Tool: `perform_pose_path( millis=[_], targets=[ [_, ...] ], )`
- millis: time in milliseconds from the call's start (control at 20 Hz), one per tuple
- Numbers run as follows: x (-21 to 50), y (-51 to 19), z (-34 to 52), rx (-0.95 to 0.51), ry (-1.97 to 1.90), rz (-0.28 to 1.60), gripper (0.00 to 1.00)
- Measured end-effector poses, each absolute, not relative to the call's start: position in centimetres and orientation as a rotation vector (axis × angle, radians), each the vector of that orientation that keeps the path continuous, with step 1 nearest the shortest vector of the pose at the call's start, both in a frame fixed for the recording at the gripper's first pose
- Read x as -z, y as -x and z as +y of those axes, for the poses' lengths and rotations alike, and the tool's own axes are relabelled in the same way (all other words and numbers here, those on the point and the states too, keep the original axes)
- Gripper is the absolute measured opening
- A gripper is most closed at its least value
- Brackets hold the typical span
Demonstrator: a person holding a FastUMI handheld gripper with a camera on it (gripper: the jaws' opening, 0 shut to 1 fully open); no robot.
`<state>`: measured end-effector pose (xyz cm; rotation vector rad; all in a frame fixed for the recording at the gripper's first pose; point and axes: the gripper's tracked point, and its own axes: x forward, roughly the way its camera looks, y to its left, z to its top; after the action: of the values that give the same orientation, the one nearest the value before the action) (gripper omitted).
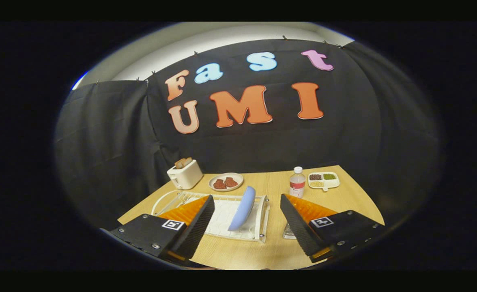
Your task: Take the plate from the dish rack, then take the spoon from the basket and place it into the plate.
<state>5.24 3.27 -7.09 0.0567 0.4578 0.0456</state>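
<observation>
Gripper (246,221) is spread wide, nothing betw. its two fingers (200,225) but air; it grips nothing. It hangs above the near part of the wooden table (238,253).

Taking the white dish rack (238,219) as the ref. point: the light-blue plate (243,208) stands on edge in the rack, upright w/ a slight lean, roughly centred in the gap betw. the fingers and just ahead of them. Left finger's tip overlaps the rack's left side in this view; right finger sits off the rack's right side, apart from it. Can't tell if either tip touches the rack.

Behind the rack, left: a white toaster (185,174) w/ bread slices poking out the top. Directly behind the rack: a small round dish (226,182) w/ two brown pieces on it. Behind the rack, right: a clear bottle (297,183) w/ white cap and red label, upright. Further right of that, a white divided tray (323,180) w/ dark, green and pale fillings in separate compartments.

Right of the rack, partly hidden by the right finger, a small clear item (289,232) sits on the table; can't make out what it is.
</observation>
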Motion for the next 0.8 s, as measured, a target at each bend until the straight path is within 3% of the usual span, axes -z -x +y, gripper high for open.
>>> perform_pose_path(
  millis=[250,800],
  targets=[
    [10.3,-7.4,4.7,-0.071,-0.07,0.623,0.94],
    [18.9,-11.3,3.4,0.032,-0.015,0.855,0.81]
  ],
)
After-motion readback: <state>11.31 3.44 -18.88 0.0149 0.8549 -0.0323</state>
